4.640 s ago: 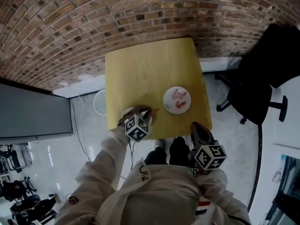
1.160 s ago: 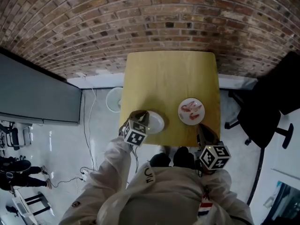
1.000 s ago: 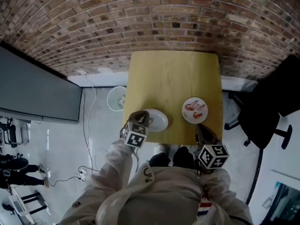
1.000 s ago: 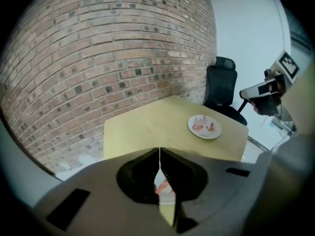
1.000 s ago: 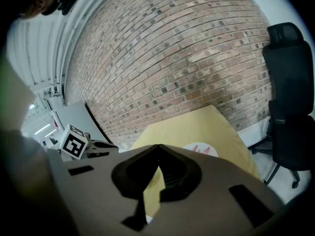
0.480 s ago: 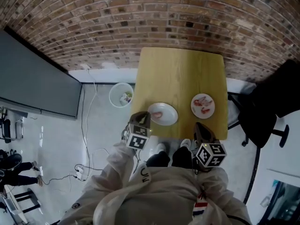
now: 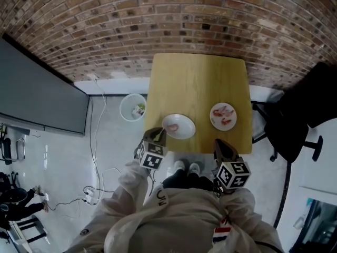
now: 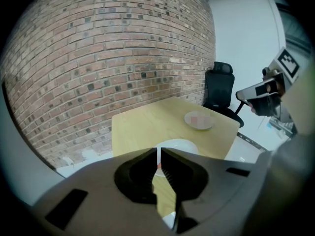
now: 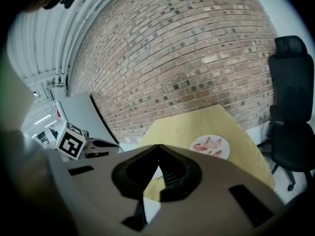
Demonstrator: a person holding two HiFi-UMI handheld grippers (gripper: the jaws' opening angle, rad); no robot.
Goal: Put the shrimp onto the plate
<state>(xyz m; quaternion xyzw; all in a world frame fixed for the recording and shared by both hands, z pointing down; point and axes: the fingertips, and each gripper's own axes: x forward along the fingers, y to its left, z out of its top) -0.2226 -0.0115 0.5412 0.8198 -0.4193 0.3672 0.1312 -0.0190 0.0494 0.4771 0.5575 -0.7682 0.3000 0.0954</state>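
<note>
The left tool (image 7: 160, 134) and right tool (image 7: 219, 143) are clenched and empty, drawn back off the counter (image 7: 197, 80) (the person has stepped away). A shrimp (image 7: 174, 126) lies on the left plate (image 7: 188, 132), so placing looks finished.

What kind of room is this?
Probably an office or workroom: there is a black swivel chair, a bare brick wall, a small wooden table and a waste bin.

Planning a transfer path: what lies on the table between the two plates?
Only bare tabletop separates the left plate and right plate, shown in head view.
</note>
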